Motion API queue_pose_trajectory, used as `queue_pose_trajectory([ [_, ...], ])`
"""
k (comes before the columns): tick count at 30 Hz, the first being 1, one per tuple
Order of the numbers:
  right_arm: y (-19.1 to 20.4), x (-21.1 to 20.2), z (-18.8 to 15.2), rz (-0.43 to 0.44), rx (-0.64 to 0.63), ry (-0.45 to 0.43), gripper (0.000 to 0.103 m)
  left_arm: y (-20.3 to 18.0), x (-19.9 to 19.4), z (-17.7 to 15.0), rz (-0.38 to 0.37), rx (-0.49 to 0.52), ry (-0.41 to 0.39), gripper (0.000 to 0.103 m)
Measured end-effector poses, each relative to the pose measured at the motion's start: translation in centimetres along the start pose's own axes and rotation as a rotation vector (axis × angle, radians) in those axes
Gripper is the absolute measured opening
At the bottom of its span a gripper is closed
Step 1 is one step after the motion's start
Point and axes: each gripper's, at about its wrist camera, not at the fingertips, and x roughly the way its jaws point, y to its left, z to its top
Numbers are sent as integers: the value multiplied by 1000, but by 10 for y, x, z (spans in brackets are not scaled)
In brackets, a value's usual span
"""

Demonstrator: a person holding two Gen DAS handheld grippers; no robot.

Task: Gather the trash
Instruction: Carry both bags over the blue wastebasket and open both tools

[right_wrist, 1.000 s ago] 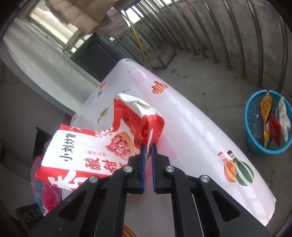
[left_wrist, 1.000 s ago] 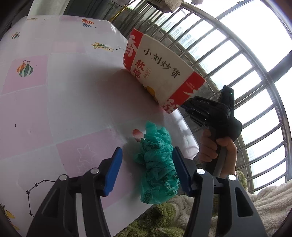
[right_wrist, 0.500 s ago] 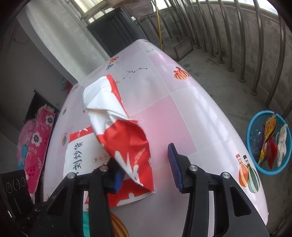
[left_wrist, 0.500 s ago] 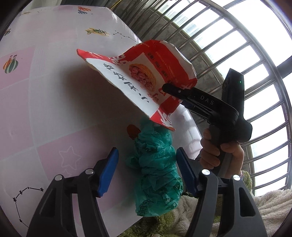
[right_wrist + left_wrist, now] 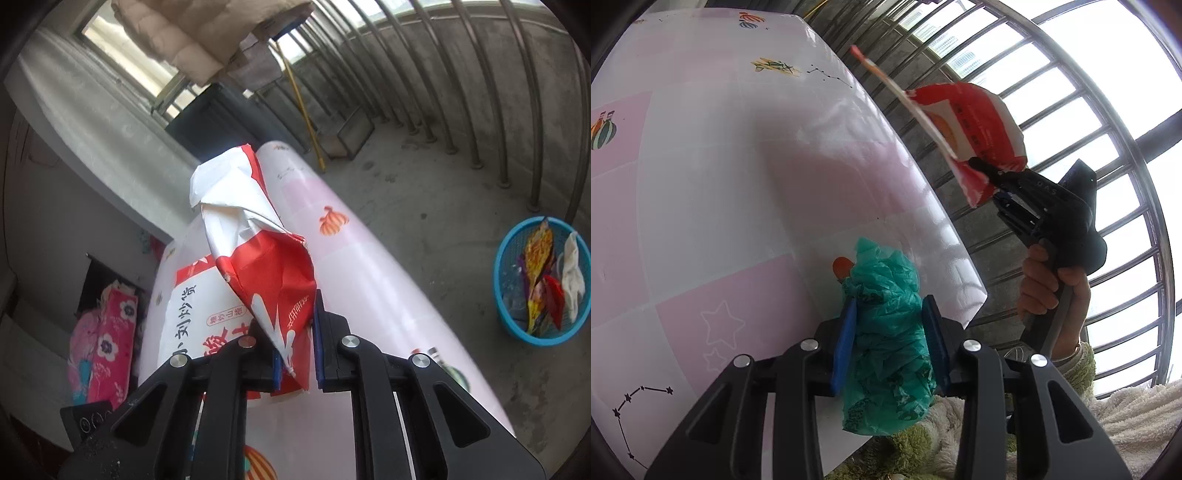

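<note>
While both tools work the pink-and-white patterned tablecloth (image 5: 746,192), entries run thus. Item one: crumpled teal plastic bag (image 5: 886,332), lying at the table's near edge, between the blue pads of the left gripper (image 5: 889,343), whose jaws are closing and already touch it; likely first pick-up. Item two: red-and-white paper snack bag (image 5: 266,266), lifted clear of the table, its lower corner pinched as the right gripper (image 5: 297,350) closes. Destination, presumably: blue plastic basket (image 5: 506,314) on the floor, holding wrappers.

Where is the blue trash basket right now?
In the right wrist view, the blue basket sits on the concrete floor at the far right, beyond the pink table's edge and near the metal railing.
</note>
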Motion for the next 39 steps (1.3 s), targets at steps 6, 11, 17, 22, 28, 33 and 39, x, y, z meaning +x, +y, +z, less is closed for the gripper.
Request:
queue_pose_trajectory([
  [6, -69, -96, 34, -160, 156, -310, 11, -6, -1, 7, -6, 13, -9, 33],
  [11, -132, -130, 24, -286, 314, -410, 12, -27, -2, 30, -25, 66, -20, 33],
  [17, -191, -114, -8, -429, 443, -377, 12, -77, 24, 81, -78, 165, 0, 33],
  [22, -235, -89, -31, -538, 487, -298, 12, -146, 84, 130, -122, 305, 59, 33],
  [28, -274, -55, -33, -581, 485, -234, 12, -224, 216, 182, -148, 399, 215, 33],
  [33, -304, -30, -29, -554, 489, -196, 18, -254, 344, 190, -61, 440, 327, 50],
  [39, -345, -12, -41, -515, 581, -106, 52, -224, 441, 176, 99, 340, 448, 62],
])
